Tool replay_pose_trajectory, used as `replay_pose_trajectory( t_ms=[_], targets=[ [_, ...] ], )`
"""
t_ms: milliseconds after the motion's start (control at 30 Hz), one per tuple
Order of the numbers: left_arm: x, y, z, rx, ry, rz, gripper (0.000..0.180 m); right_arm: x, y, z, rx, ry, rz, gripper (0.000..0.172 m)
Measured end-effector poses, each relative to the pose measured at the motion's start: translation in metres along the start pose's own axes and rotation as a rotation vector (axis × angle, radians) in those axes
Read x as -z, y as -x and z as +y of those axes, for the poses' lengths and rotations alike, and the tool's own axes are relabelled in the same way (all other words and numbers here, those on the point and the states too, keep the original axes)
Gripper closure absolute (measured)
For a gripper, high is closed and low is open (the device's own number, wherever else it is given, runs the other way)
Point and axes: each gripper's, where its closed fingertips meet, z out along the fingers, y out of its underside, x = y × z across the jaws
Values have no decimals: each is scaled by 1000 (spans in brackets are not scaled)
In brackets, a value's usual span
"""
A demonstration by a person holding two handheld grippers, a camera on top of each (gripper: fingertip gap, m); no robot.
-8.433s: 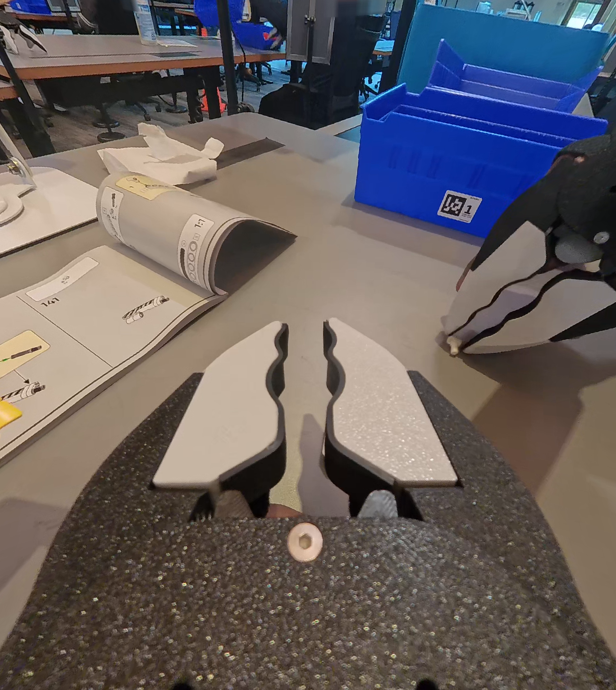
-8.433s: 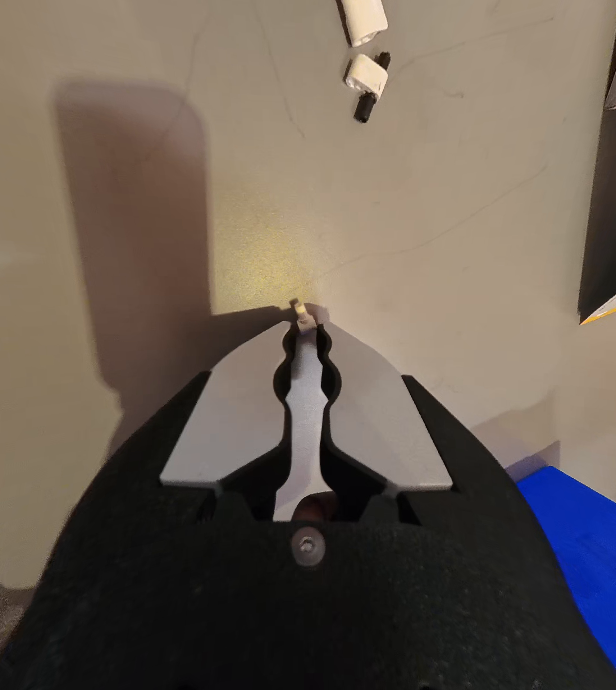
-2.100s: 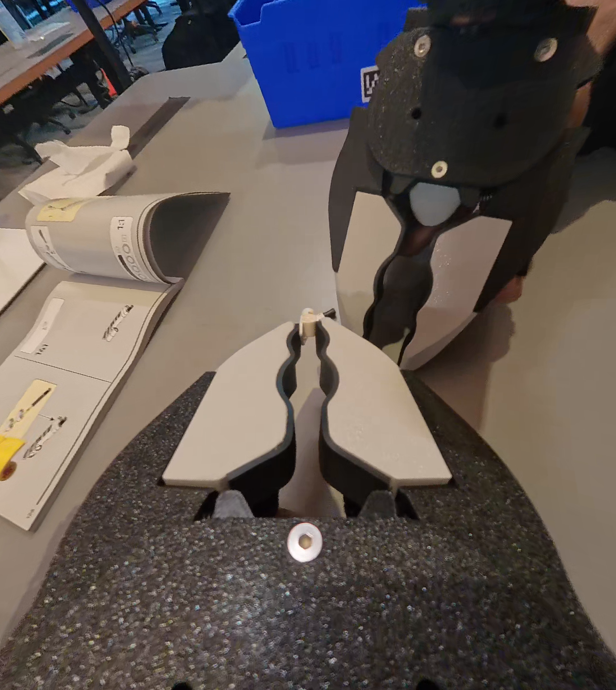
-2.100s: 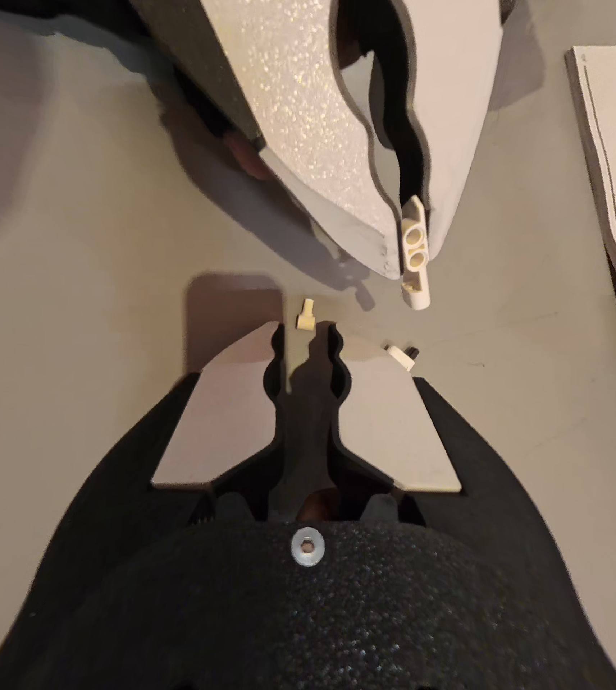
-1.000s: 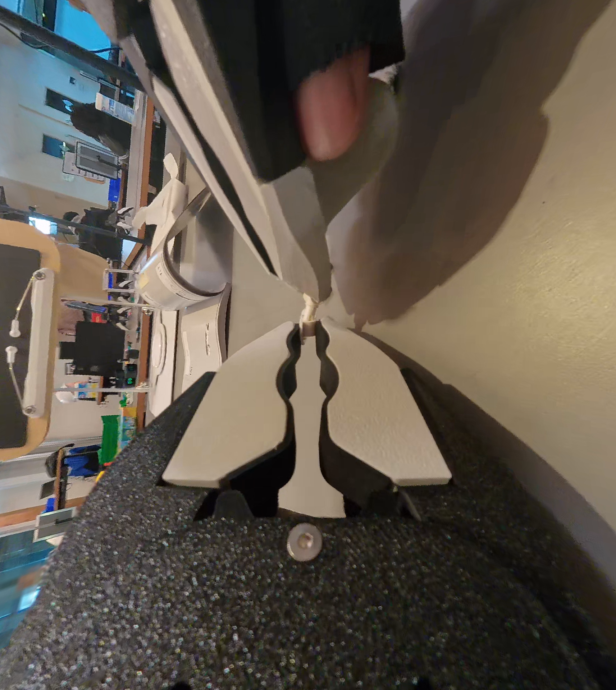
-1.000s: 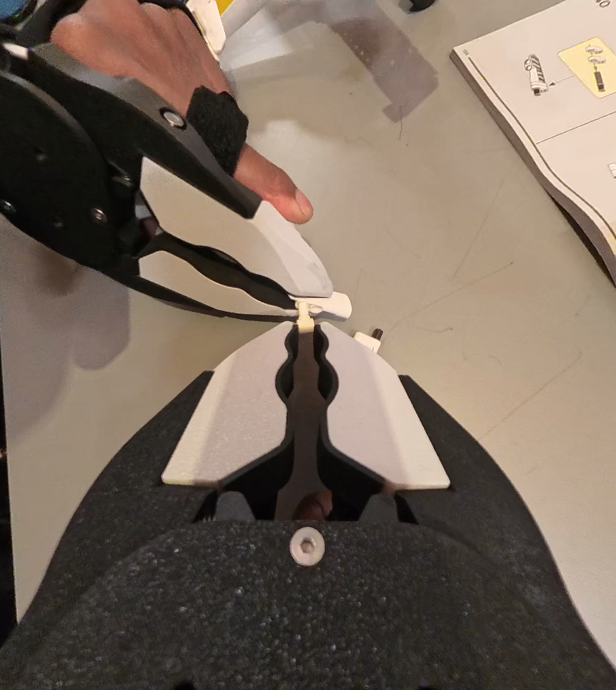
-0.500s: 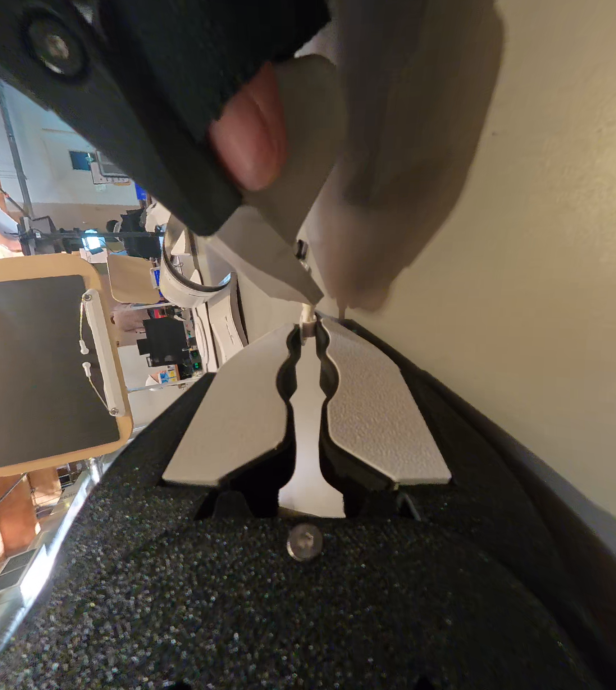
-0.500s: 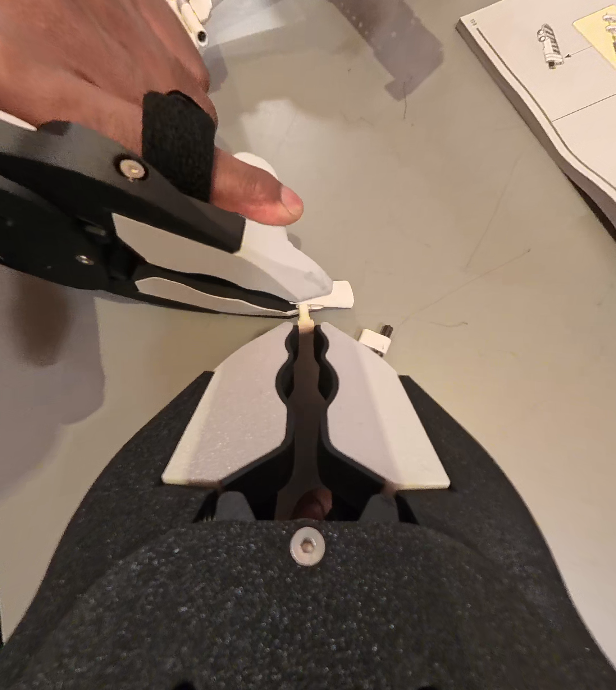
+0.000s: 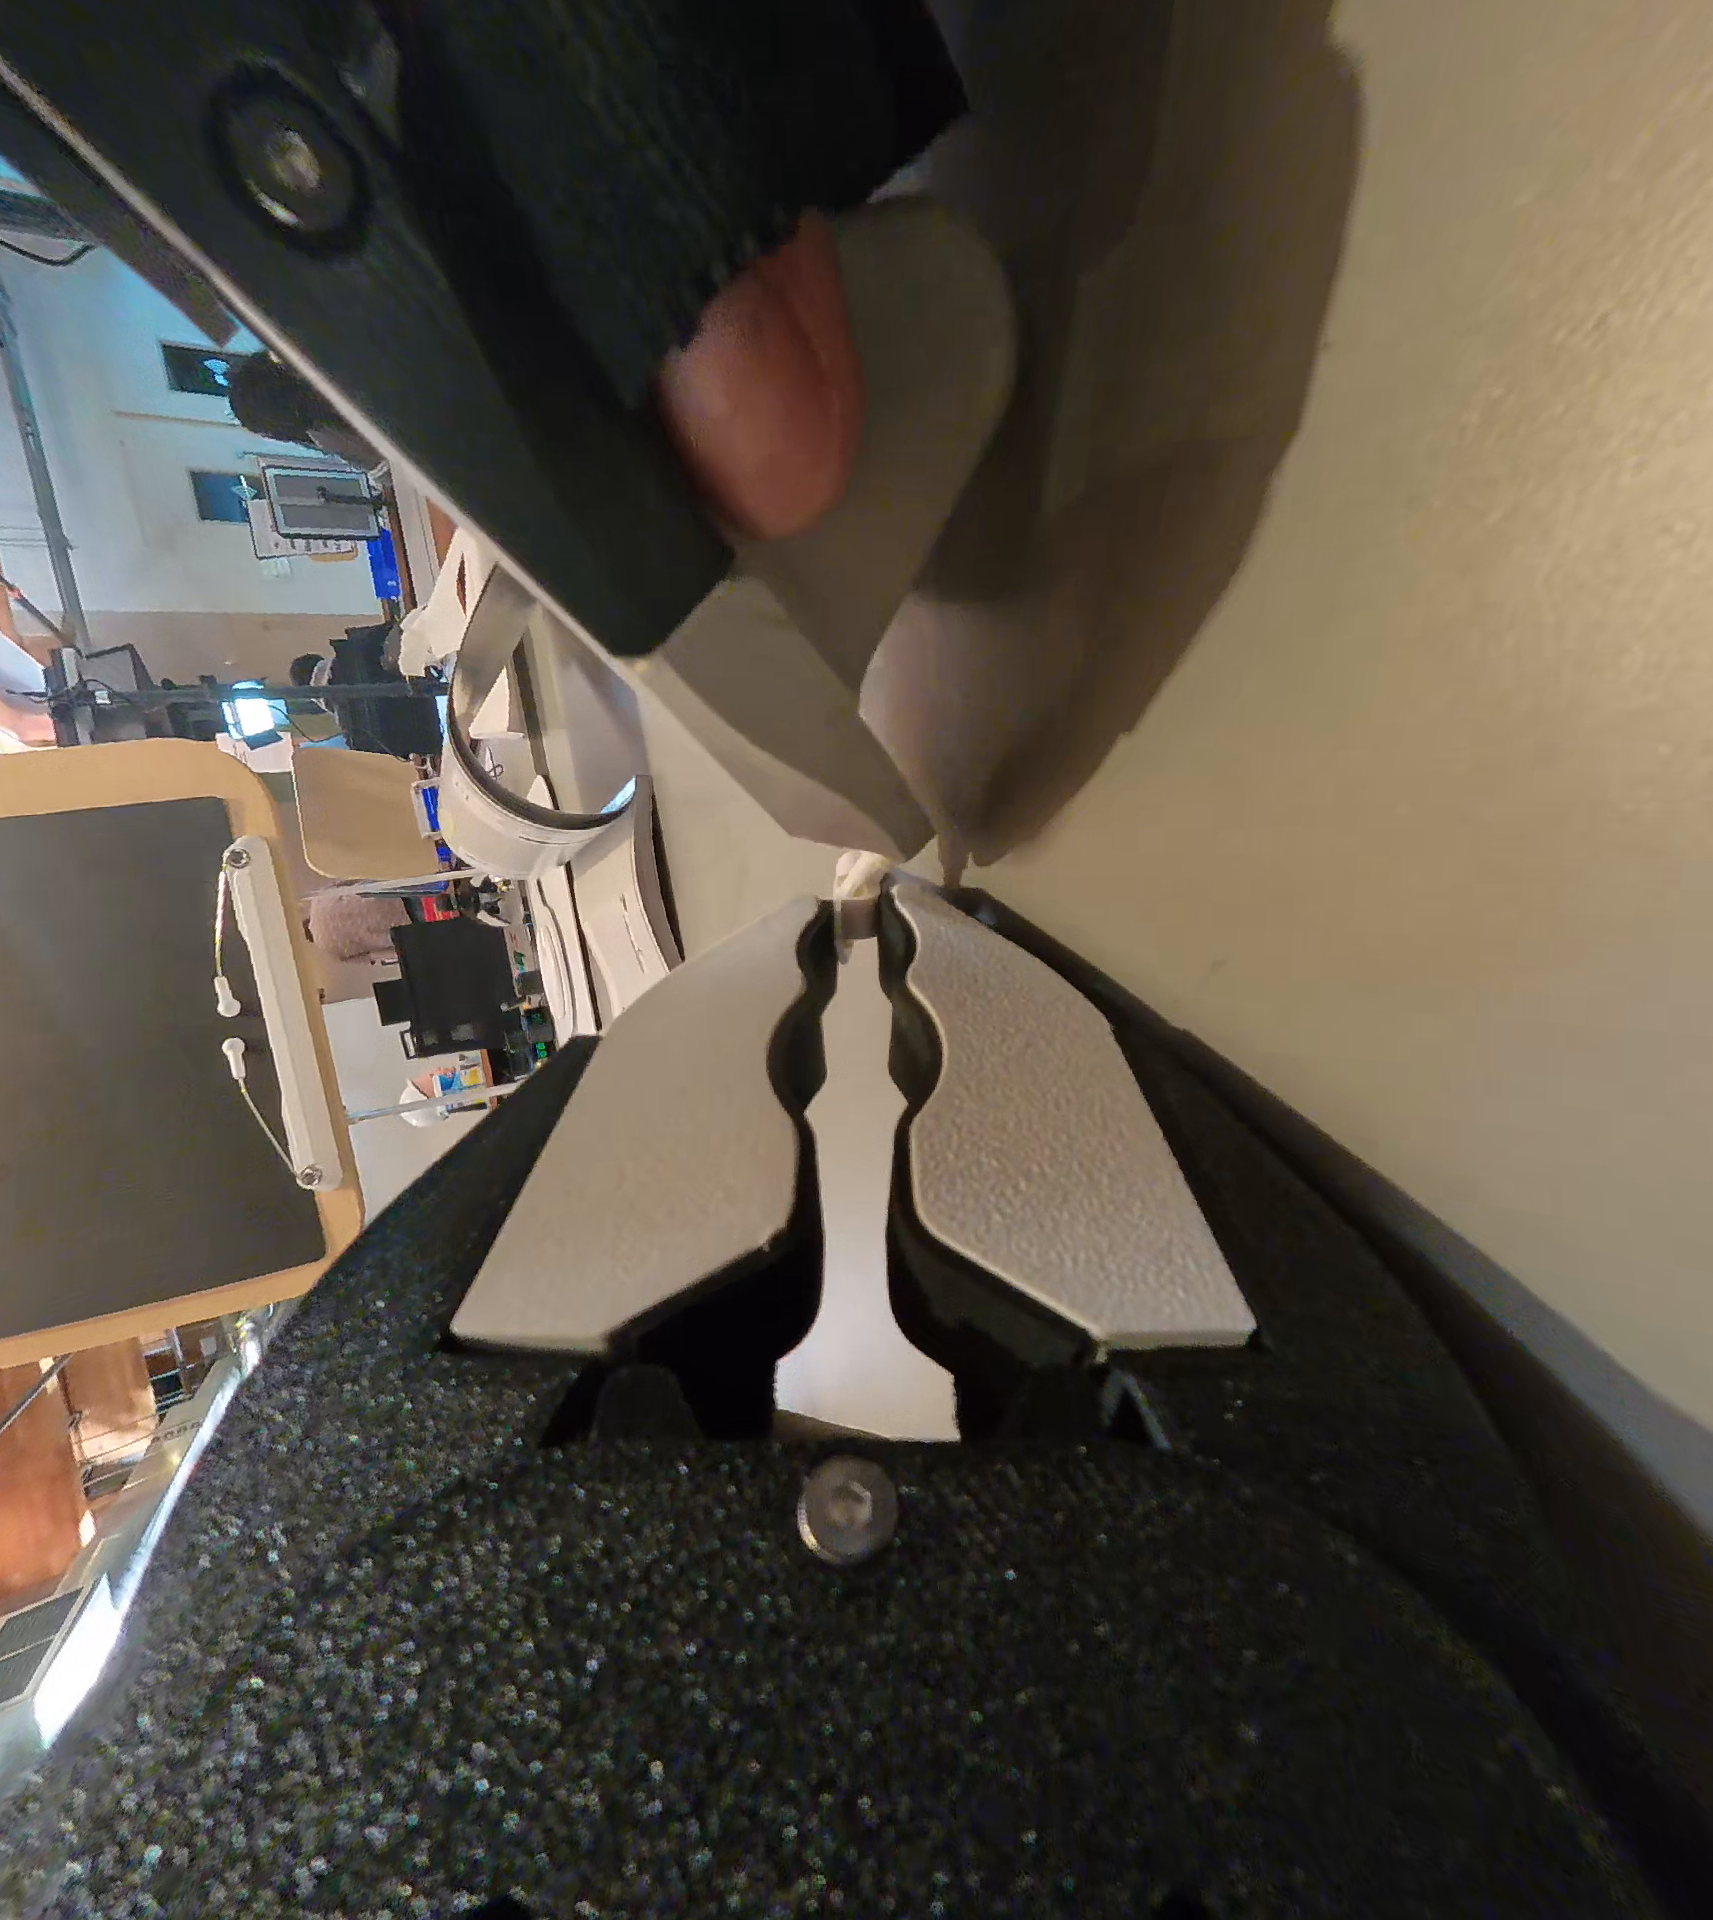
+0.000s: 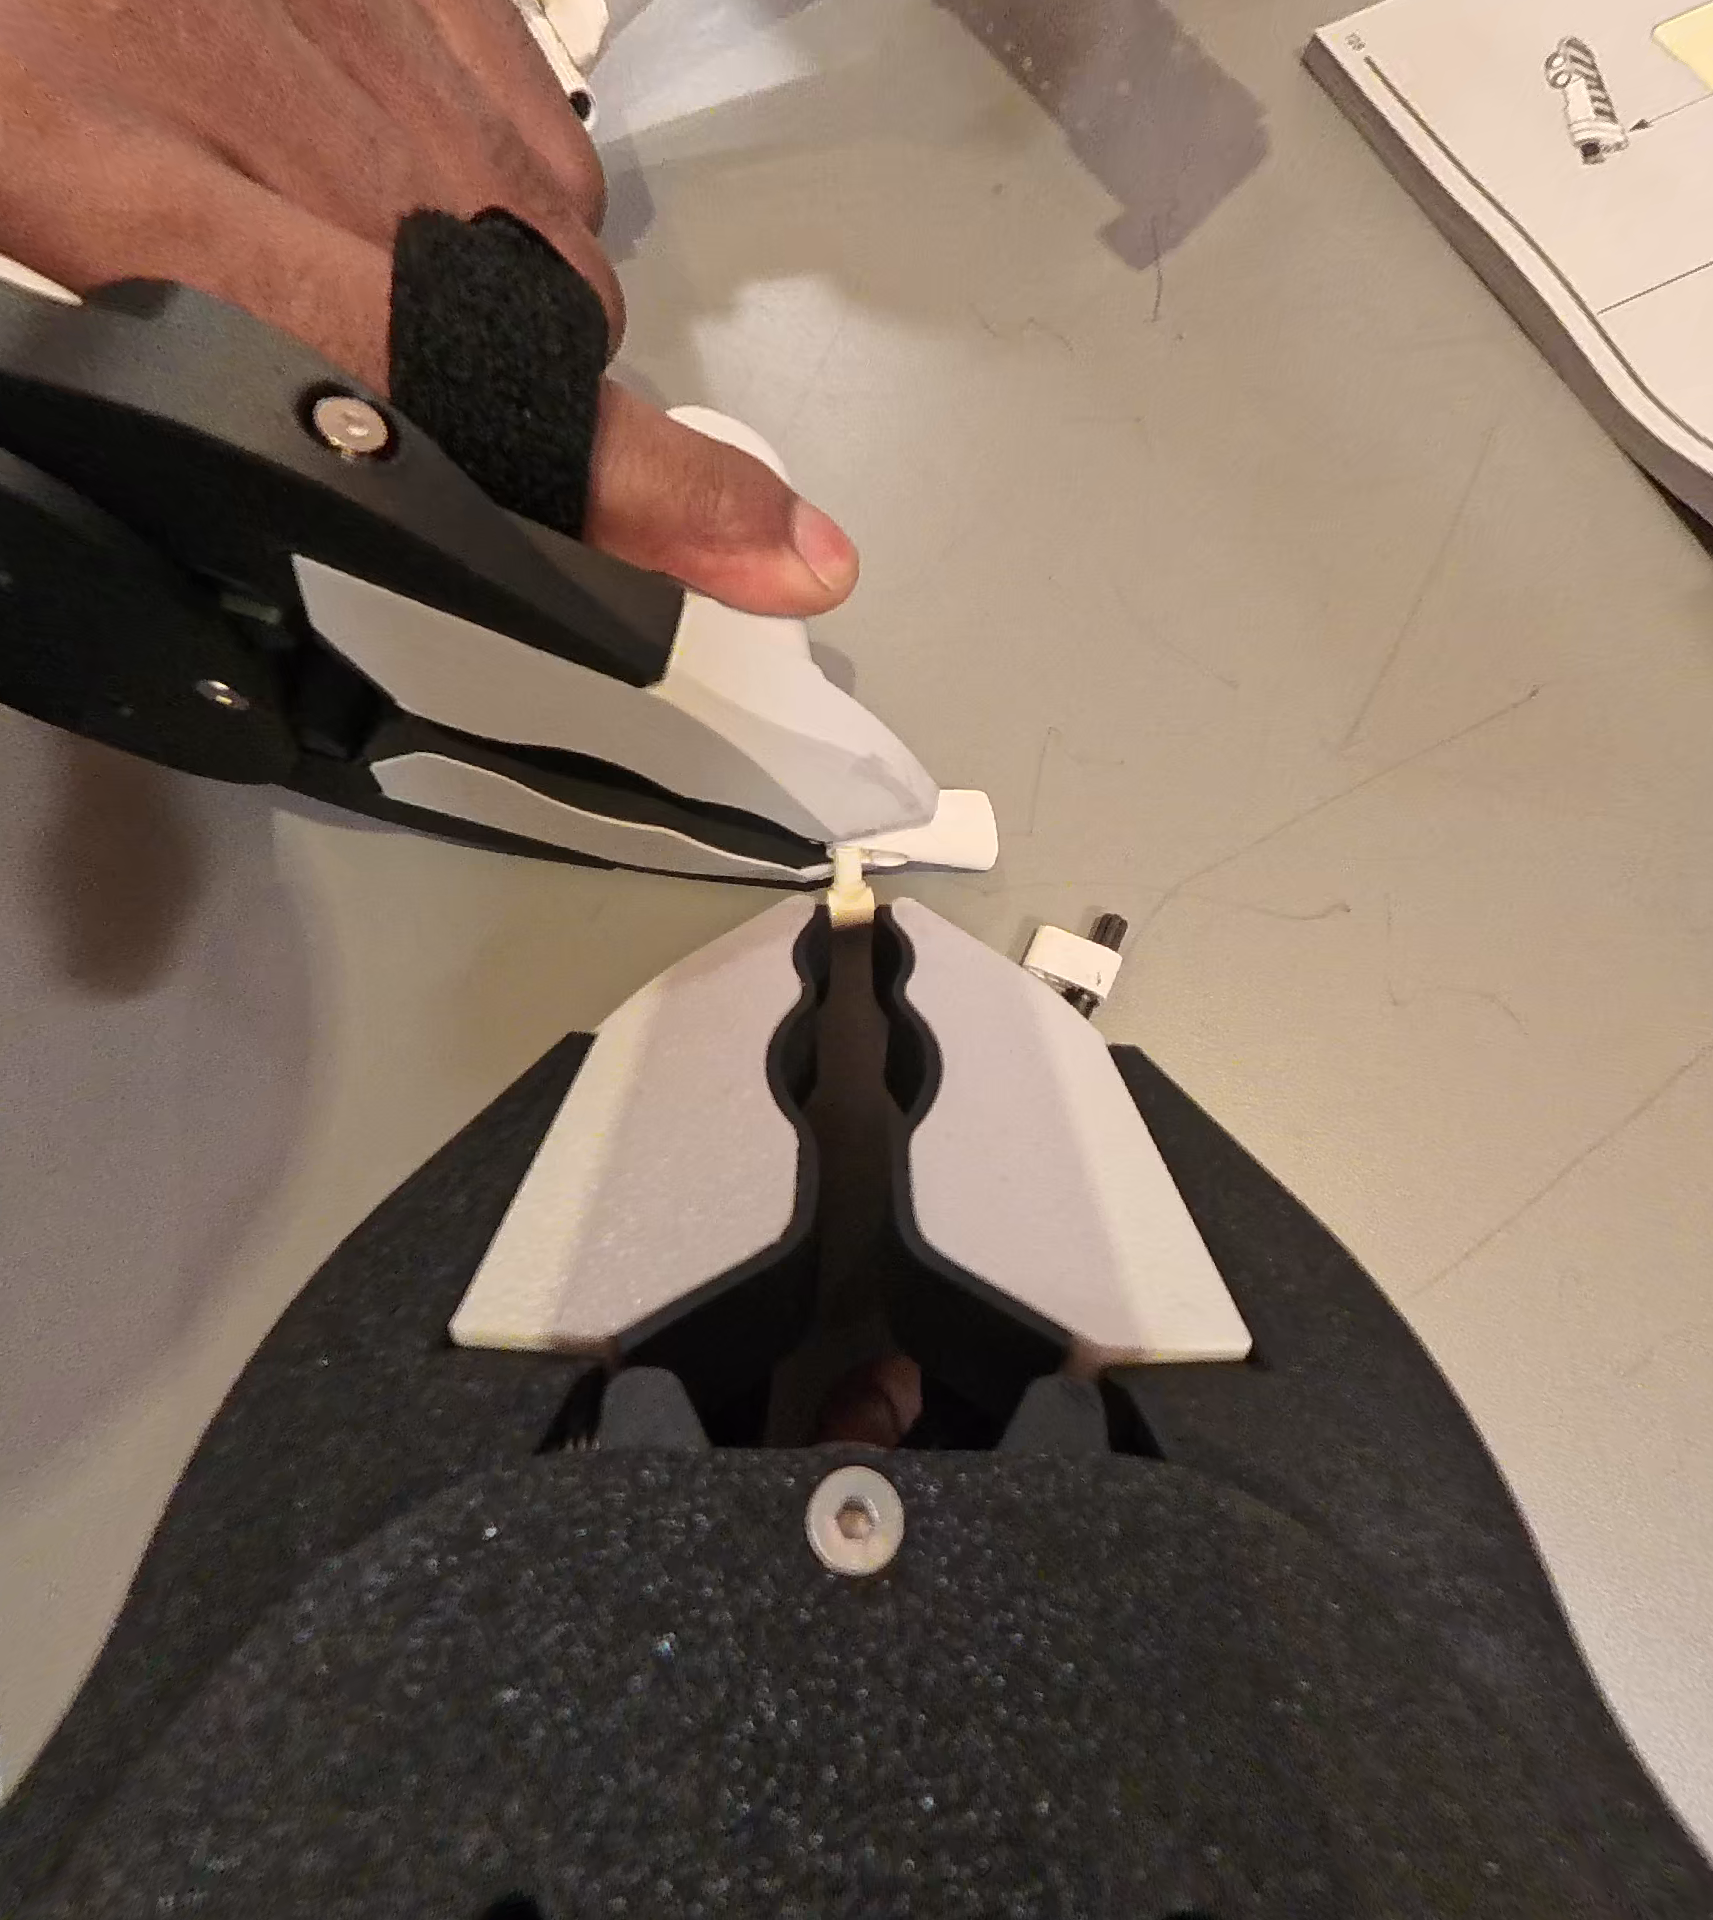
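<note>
Seen mid-frame in the right wrist view: right gripper (image 10: 852, 914) clamped on a small cream plastic peg (image 10: 850, 896), fingertips pressing its lower end, peg tip touching a flat white plastic beam piece (image 10: 956, 831) just above. Reaching in from the left of that frame, left gripper (image 10: 810, 862), fingers closed on the near end of the white beam, far end sticking out to the right past the tips. Strapped to its black handle at upper left, a person's hand (image 10: 312, 208), one finger extended along the upper jaw. Just right of the right gripper's tip on the grey tabletop (image 10: 1351, 727), a small white connector with a black pin (image 10: 1075, 951), lying loose and apart from both tools. At upper right, an open instruction booklet (image 10: 1610, 229). In the left wrist view, rolled sideways, left gripper (image 9: 857, 914) closed on the white piece at centre, the tabletop filling the right of the frame.
</note>
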Motion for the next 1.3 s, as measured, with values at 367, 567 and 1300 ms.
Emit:
replay_pose_trajectory(
  t_ms=[367,567,1300],
  targets=[
    [8,9,-7,165,-142,43,173,6,-4,8,22,28,-18,164],
    [12,4,-17,120,-189,57,173,4,-1,11,53,59,-12,164],
    [6,-3,-16,263,-217,148,172,8,2,0,81,-21,-29,164]
  ],
)
